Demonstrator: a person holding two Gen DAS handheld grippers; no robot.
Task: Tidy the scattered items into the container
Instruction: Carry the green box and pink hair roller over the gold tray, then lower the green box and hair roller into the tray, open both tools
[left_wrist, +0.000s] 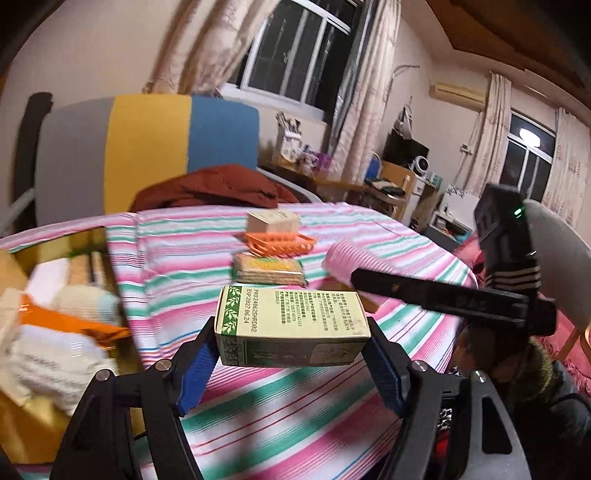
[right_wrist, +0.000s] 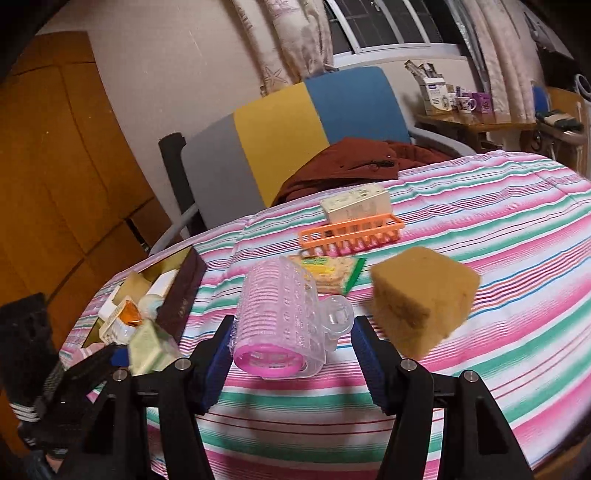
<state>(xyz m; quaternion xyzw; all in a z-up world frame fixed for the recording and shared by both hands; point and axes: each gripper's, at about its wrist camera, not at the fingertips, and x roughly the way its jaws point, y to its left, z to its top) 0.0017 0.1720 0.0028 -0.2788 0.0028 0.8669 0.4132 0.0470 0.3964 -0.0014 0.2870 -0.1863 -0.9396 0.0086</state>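
The left hand-held gripper (left_wrist: 291, 350) clamps a rectangular cardboard box (left_wrist: 293, 325), pale cream with a green leaf border and dense printed text, its ribbed blue pads (left_wrist: 195, 373) pressing the two short ends so the carton hangs clear above the striped cloth. The right hand-held gripper (right_wrist: 290, 354) holds a cylindrical hair roller (right_wrist: 280, 321) of clear, bumpy plastic with a pink inner ring and a rounded clip lobe; the left pad touches its side, while whether the right pad meets the clip cannot be told. Just right of it sits a porous, tan sponge block (right_wrist: 424, 299), blurred at its edges. The surface (right_wrist: 498, 221) is draped in a soft fabric striped pink, green and white, lightly creased. Farther back lies a flat packet of crackers (left_wrist: 267, 269) in shiny wrap, and beyond it an orange slatted plastic tray (right_wrist: 351, 232) bearing a small cream carton (right_wrist: 356, 205). At the left edge stands the container (right_wrist: 184, 291), a dark-walled rectangular box with a gold lining, already holding pale boxes, an orange wrapper and knitted cloth. A rust-brown jacket (right_wrist: 354, 162) slumps on a chair (right_wrist: 280, 129) with grey, yellow and blue panels.
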